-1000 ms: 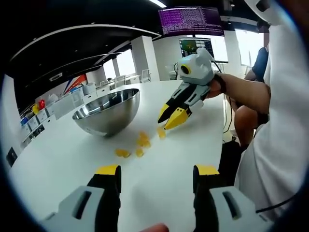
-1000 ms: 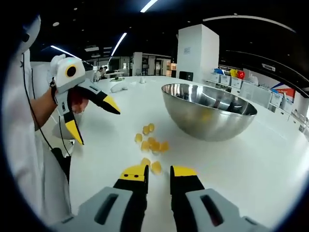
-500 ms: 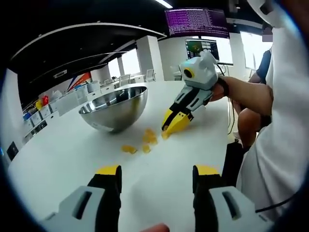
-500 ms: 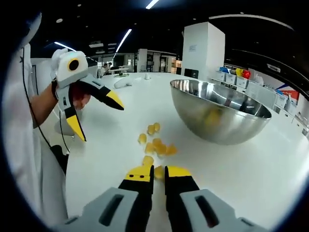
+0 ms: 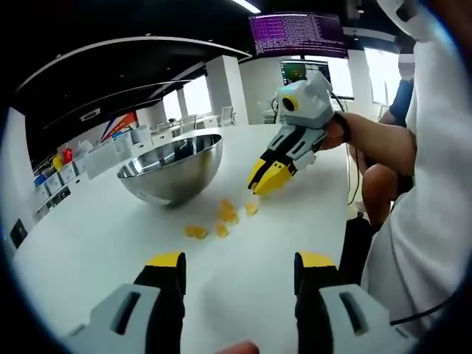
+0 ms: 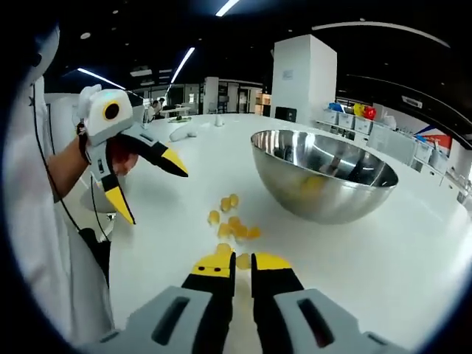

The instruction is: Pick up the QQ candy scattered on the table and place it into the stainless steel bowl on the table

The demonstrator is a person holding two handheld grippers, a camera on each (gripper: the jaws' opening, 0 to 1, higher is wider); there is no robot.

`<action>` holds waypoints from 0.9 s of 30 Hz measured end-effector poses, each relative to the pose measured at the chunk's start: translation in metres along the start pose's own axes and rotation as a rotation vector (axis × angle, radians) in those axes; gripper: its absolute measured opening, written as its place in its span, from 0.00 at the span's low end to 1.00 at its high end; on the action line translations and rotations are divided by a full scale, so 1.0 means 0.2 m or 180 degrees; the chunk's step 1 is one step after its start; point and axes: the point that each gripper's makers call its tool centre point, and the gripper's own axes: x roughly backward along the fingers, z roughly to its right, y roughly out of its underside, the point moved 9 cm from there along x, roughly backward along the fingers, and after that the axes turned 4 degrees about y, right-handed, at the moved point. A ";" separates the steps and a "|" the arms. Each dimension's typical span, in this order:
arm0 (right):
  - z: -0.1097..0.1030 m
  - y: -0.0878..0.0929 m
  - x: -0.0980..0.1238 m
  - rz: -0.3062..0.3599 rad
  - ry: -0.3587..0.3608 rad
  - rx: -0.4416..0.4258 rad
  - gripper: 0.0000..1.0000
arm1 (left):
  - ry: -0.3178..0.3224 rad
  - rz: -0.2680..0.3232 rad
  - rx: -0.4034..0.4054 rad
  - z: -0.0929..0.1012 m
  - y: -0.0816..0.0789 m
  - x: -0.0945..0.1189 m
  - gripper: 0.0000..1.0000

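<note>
My right gripper has its jaws nearly together now, where a second ago they stood a clear gap apart. A yellow candy sits right at their tips. I cannot tell for sure whether it is pinched between them or lies just beyond on the counter. In the left gripper view the right gripper has come up off the counter; half a second ago its tips were down among the candies. I read that as a pick just made, or at least tried, with the carry to the bowl as the next step.

My left gripper holds its jaws wide open and grips nothing, as it did a second ago. From the right gripper view I see it raised at the near left, tips spread wide.

The rest of the candies lie in a small loose cluster on the white counter just past my right jaws, between them and the bowl. In the left gripper view the same cluster lies near the bowl's foot.

The steel bowl stands upright on the counter, to the far right of the cluster. Yellow glints show on its inner wall, but I cannot tell if those are candies inside or reflections. In the left gripper view the bowl sits to the far left.

Most of the candies are still out on the counter, so the task is at an early stage by my judgement.
</note>
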 end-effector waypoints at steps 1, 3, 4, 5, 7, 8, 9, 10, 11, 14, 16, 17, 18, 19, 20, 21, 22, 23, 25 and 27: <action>0.01 -0.01 0.02 0.0017 0.0035 -0.0002 0.09 | 0.0000 -0.0003 -0.0005 0.00 0.00 0.00 0.59; 0.03 -0.03 0.05 0.0075 0.0074 -0.0043 0.09 | 0.0002 -0.0016 -0.0044 0.00 -0.01 0.00 0.59; 0.04 -0.05 0.06 0.0149 0.0095 -0.0110 0.09 | 0.0007 -0.0018 -0.0050 0.00 -0.01 -0.01 0.59; 0.05 -0.06 0.08 0.0216 0.0100 -0.0165 0.09 | 0.0009 -0.0017 -0.0052 0.00 -0.01 -0.01 0.59; 0.08 -0.10 0.13 0.0326 0.0165 -0.0208 0.09 | 0.0011 -0.0014 -0.0058 0.00 -0.01 -0.01 0.59; 0.09 -0.11 0.15 0.0364 0.0216 -0.0194 0.09 | 0.0010 -0.0017 -0.0061 0.00 -0.01 -0.01 0.59; 0.10 -0.13 0.17 0.0393 0.0251 -0.0177 0.09 | 0.0006 -0.0018 -0.0070 0.00 -0.02 0.00 0.59; 0.12 -0.13 0.18 0.0421 0.0270 -0.0171 0.09 | 0.0007 -0.0013 -0.0075 0.00 -0.02 0.00 0.59; 0.14 -0.15 0.20 0.0458 0.0288 -0.0173 0.09 | 0.0010 -0.0006 -0.0074 0.00 -0.02 0.00 0.59; 0.16 -0.18 0.22 0.0533 0.0307 -0.0195 0.09 | 0.0010 0.0001 -0.0078 0.00 -0.02 0.00 0.59; 0.17 -0.21 0.24 0.0611 0.0369 -0.0132 0.09 | 0.0011 -0.0010 -0.0087 0.00 -0.02 0.00 0.59; 0.18 -0.23 0.25 0.0644 0.0375 -0.0125 0.09 | 0.0009 -0.0012 -0.0090 0.00 -0.02 0.00 0.59; 0.18 -0.25 0.25 0.0675 0.0386 -0.0107 0.09 | 0.0006 -0.0012 -0.0086 0.00 -0.02 0.00 0.59; 0.19 -0.28 0.25 0.0713 0.0399 -0.0084 0.09 | 0.0006 -0.0011 -0.0085 0.00 -0.02 0.01 0.59; 0.20 -0.29 0.25 0.0739 0.0407 -0.0068 0.09 | 0.0004 -0.0012 -0.0083 0.00 -0.02 0.01 0.59; 0.21 -0.31 0.25 0.0758 0.0414 -0.0057 0.09 | -0.0002 -0.0014 -0.0080 0.00 -0.02 0.01 0.59; 0.22 -0.33 0.25 0.0798 0.0427 -0.0048 0.09 | -0.0006 -0.0015 -0.0078 0.00 -0.01 0.01 0.59; 0.24 -0.35 0.24 0.0854 0.0430 -0.0036 0.09 | -0.0008 -0.0016 -0.0075 0.00 -0.01 0.01 0.59; 0.26 -0.38 0.23 0.0911 0.0413 -0.0037 0.09 | -0.0012 -0.0019 -0.0073 0.00 -0.01 0.01 0.59; 0.29 -0.40 0.20 0.0935 0.0430 -0.0027 0.09 | -0.0017 -0.0020 -0.0071 0.00 -0.01 0.02 0.59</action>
